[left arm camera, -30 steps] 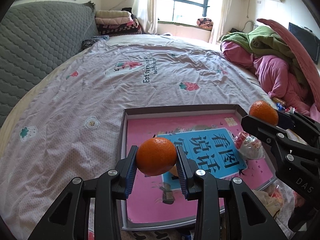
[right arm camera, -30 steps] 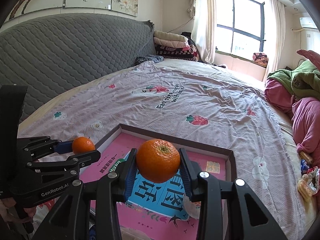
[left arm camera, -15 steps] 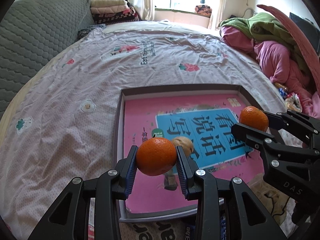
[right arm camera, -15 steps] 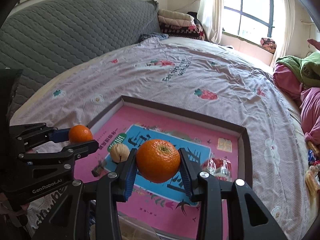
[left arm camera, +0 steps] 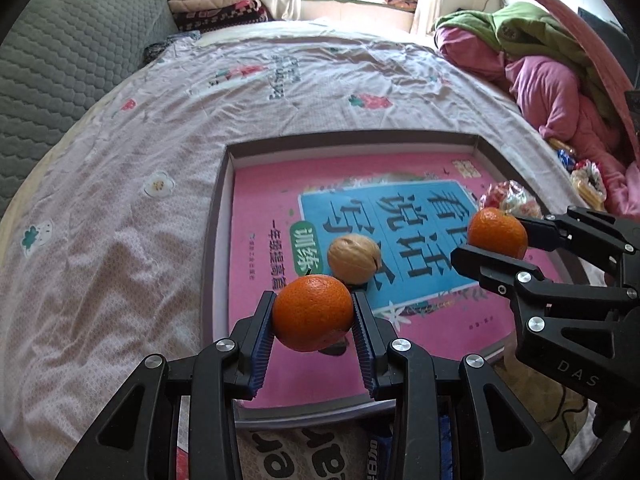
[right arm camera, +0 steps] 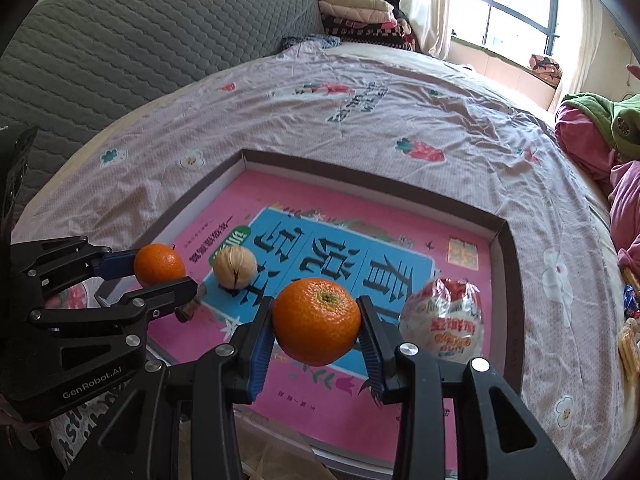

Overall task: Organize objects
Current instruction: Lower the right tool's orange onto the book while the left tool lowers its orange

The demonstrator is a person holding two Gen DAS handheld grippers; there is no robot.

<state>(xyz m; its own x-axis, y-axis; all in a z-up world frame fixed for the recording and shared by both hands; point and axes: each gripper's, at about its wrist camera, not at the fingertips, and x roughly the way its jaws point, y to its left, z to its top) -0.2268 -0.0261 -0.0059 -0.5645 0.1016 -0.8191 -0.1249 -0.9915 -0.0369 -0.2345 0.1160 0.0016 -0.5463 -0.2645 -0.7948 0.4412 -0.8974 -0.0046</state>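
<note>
Descending toward the shallow box (left arm camera: 218, 216) on the bed (left arm camera: 120, 184), both grippers are now seen lower over its floor than a second ago, with the walnut (left arm camera: 354, 258) and the wrapped snack (right arm camera: 442, 322) brought into fuller view. The left gripper (left arm camera: 314, 318) is clamped on one mandarin (left arm camera: 312, 312), and the right gripper (right arm camera: 316, 326) is clamped on a second mandarin (right arm camera: 316, 320); neither grip has altered. From this lowering it is judged that both fruits are about to be set down in the box and that the release has not begun.

The box is lined by a pink and blue book cover (right arm camera: 360, 240). The walnut is lying near the left edge, the snack near the right edge. The left mandarin is held over the near left part, just in front of the walnut; the right mandarin is held over the near middle, between walnut and snack.
</note>
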